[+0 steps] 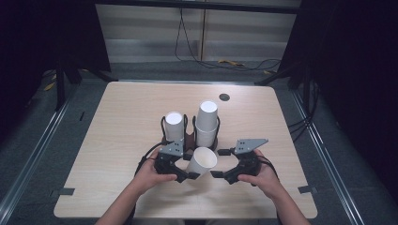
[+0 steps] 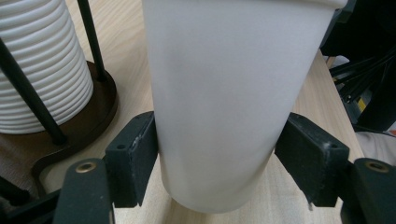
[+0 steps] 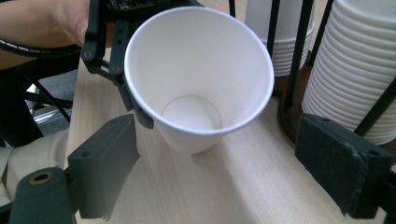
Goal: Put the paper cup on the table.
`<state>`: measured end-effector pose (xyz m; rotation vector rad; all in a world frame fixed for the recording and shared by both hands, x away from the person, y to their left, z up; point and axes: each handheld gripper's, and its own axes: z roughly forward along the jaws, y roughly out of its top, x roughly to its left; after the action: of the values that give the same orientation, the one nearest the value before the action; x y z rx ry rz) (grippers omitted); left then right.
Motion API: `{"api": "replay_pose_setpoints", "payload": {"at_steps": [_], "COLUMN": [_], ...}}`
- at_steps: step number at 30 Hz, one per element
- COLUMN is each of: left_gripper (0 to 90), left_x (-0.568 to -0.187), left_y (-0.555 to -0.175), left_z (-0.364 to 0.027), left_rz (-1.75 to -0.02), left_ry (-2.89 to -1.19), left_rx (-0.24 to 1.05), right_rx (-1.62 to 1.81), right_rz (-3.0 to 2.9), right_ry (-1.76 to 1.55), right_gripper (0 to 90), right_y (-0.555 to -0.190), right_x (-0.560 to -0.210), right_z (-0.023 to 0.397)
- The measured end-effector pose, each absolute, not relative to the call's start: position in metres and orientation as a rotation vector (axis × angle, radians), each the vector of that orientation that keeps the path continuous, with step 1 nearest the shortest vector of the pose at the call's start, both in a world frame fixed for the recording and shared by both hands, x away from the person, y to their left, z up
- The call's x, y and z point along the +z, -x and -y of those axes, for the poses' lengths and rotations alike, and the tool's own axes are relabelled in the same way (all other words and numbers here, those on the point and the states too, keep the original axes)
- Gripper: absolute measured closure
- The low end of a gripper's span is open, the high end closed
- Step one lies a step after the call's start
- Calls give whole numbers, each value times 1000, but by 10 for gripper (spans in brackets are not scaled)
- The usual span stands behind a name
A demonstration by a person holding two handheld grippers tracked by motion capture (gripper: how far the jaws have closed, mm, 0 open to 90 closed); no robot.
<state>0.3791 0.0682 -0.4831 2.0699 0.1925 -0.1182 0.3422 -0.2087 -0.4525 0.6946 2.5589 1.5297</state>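
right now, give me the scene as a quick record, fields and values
held item: single white paper cup, tilted, open mouth toward the right gripper
left gripper: jaws closed on the cup's lower body, near its base
right gripper: jaws open, nothing between them, facing the cup's mouth
cup inside: looks empty
left cup stack: upside-down white cups in the dark wire holder
right cup stack: taller, same holder
surface: light wood table
hands: one on each gripper, entering from the bottom of the high view
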Motion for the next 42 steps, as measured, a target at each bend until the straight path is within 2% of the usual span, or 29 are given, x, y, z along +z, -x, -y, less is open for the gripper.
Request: {"api": "replay_pose_setpoints", "payload": {"at_steps": [15, 17, 18, 20, 29, 35, 42], "left_gripper": [307, 306, 306, 307, 305, 171, 161], "left_x": [-480, -480, -480, -480, -480, -480, -475], "left_y": [-375, -375, -375, -375, -375, -375, -378], "left_z": [-60, -59, -59, -58, -57, -55, -62], "left_rz": [-156, -158, -159, -160, -153, -180, -228], "left_ry": [-2022, -2030, -2034, -2035, -2067, -2134, -2192], "left_rx": [-164, -151, -146, -151, -144, -134, -119], "right_rx": [1604, 1611, 1612, 1599, 1586, 1585, 1546], "right_rz": [-2574, -2580, -2585, -2585, -2594, -2584, -2572], "right_ry": [-689, -675, -650, -626, -592, -581, -575], "right_gripper": [135, 169, 228, 248, 265, 267, 266], "right_y": [-344, -345, -345, -344, -344, -343, -343], "right_x": [-455, -454, -453, -451, -452, -450, -448], "right_z": [195, 193, 192, 191, 189, 191, 199]}}
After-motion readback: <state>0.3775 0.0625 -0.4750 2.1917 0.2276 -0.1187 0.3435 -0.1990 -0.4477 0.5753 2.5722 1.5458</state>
